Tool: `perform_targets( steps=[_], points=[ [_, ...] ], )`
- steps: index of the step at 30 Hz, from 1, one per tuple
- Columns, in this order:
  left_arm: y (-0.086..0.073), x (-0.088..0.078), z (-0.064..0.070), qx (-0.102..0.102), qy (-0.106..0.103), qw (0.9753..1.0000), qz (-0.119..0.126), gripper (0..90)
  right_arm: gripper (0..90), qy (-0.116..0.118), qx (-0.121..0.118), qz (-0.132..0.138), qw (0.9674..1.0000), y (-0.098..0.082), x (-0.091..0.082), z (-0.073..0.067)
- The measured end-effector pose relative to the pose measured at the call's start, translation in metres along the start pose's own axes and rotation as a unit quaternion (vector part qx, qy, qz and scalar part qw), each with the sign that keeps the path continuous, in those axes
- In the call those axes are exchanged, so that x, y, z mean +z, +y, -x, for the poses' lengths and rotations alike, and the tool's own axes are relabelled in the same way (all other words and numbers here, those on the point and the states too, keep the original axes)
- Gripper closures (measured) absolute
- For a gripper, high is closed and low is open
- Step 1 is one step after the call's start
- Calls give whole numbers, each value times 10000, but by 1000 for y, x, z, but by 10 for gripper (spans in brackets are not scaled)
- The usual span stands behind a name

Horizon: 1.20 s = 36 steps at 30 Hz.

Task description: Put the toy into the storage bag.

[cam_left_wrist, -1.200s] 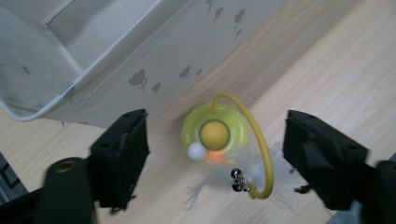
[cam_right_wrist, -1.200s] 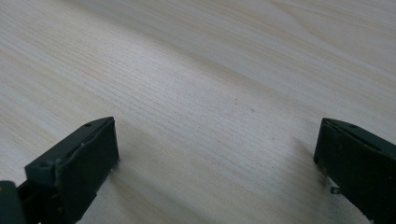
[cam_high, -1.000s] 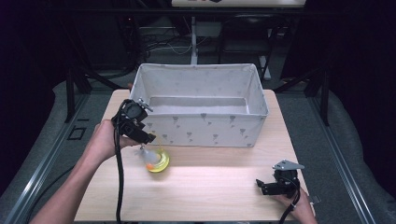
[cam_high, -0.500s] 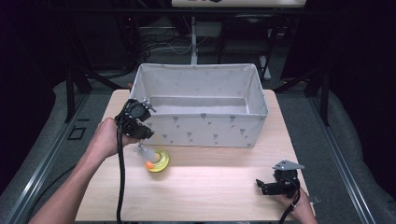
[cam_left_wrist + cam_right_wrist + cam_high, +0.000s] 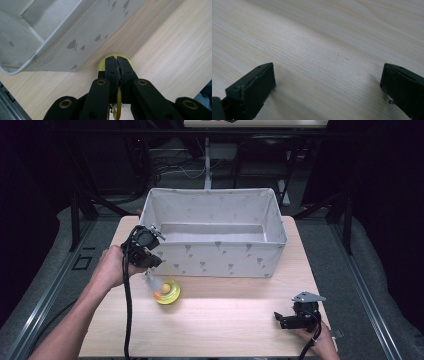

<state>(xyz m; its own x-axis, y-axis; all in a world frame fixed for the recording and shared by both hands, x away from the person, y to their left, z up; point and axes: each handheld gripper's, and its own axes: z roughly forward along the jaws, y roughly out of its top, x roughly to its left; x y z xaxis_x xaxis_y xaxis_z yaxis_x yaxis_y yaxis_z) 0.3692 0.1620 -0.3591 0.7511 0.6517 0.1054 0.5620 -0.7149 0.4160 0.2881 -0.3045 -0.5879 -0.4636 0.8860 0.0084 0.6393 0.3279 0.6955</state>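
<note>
The left tongs are clenched on the rim of a small yellow bowl, just in front of the fabric bin. It likely needs lifting over the bin's wall next. The right tongs rest released on the worktop.

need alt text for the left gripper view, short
Looking down the left tongs, whose black jaws are shut on a thin yellow toy above a light wooden table. A grey fabric bin with a leaf print sits at upper left, its open inside visible.
</note>
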Motion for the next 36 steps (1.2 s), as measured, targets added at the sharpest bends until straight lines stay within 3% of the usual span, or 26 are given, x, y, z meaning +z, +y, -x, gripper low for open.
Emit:
perform_targets(
  steps=[20, 36],
  points=[
    [-10, -15, -8, -11, -12, 10000, 75, 882, 0, -2, 1, 0, 10000, 0, 0, 0],
    [-29, -27, -25, -299, 136, 9994, 120, 881, 0, -20, 14, 6, 10000, 0, 0, 0]
  ],
)
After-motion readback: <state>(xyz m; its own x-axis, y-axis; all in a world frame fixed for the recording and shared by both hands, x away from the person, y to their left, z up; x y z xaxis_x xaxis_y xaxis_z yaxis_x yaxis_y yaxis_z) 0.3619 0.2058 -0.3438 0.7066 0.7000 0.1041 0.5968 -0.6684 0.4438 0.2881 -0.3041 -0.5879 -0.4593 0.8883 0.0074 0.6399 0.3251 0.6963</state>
